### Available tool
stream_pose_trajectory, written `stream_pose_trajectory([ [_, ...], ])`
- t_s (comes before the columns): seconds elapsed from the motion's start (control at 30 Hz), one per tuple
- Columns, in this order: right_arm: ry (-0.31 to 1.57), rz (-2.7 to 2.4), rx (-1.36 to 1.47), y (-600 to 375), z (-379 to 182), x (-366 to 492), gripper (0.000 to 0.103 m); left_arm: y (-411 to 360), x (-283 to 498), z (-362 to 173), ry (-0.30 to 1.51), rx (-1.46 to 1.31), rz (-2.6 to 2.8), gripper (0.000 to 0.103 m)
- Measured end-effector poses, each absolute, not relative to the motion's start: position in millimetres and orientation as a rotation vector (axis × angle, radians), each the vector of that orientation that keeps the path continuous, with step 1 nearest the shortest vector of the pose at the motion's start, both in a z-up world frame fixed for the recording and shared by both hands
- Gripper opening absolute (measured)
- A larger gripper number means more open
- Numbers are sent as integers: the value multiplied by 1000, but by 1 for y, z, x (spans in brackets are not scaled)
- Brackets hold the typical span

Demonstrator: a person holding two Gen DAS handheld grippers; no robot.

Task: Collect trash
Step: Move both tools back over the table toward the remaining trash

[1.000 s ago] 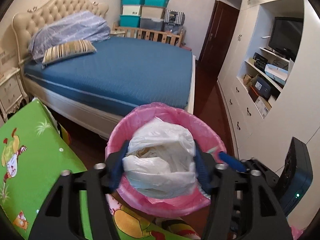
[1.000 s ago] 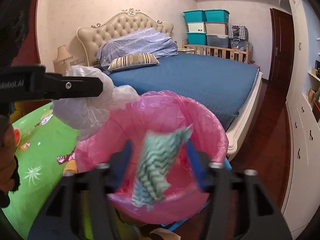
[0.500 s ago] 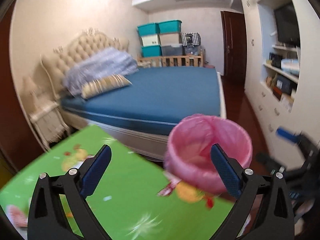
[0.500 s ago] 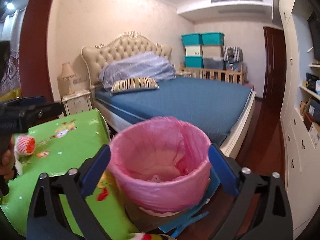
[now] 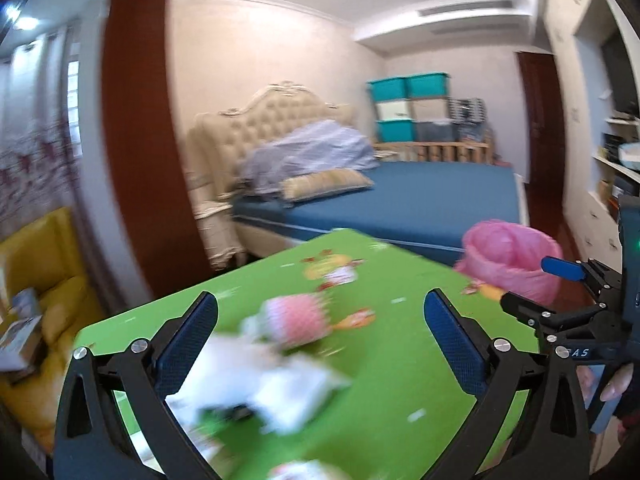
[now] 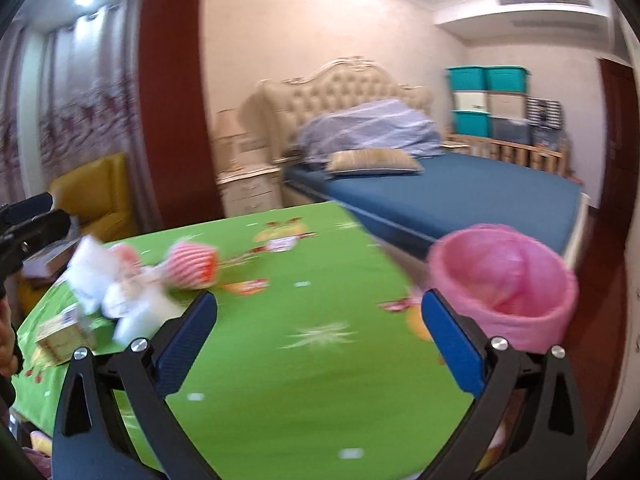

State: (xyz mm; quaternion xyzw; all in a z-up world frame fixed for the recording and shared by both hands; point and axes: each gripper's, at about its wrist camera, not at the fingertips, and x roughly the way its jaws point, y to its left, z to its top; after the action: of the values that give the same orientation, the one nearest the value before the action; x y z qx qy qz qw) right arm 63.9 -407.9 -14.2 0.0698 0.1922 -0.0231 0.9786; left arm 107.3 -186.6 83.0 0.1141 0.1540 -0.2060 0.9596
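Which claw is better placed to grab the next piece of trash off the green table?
Left, probably. The left claw stands open right over the white crumpled trash. From the right claw that pile sits off to the side, nearer the pink-lined bin.

Trash pile (image 6: 120, 300) lies on the counter (image 6: 312, 360), left side. Netted ball (image 6: 192, 266) sits just right of pile; small box (image 6: 62, 338) near-left of it, at counter's edge. Lined bin (image 6: 504, 288) stands off counter's right edge, on the floor. Bed (image 6: 460, 200) is behind counter & bin, nightstand (image 6: 248, 192) left of bed, storage boxes (image 6: 488, 104) far right behind it.
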Motion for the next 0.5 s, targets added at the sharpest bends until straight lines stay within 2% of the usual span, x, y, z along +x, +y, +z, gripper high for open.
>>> stream_pose_trajectory([
  [0.27,513,166,140,-308,-31,83,99,-43,91,55,394,166,-183,97],
  [0.5,598,346,-65,-222,-55,66,99,15,68,3,504,121,-129,97],
])
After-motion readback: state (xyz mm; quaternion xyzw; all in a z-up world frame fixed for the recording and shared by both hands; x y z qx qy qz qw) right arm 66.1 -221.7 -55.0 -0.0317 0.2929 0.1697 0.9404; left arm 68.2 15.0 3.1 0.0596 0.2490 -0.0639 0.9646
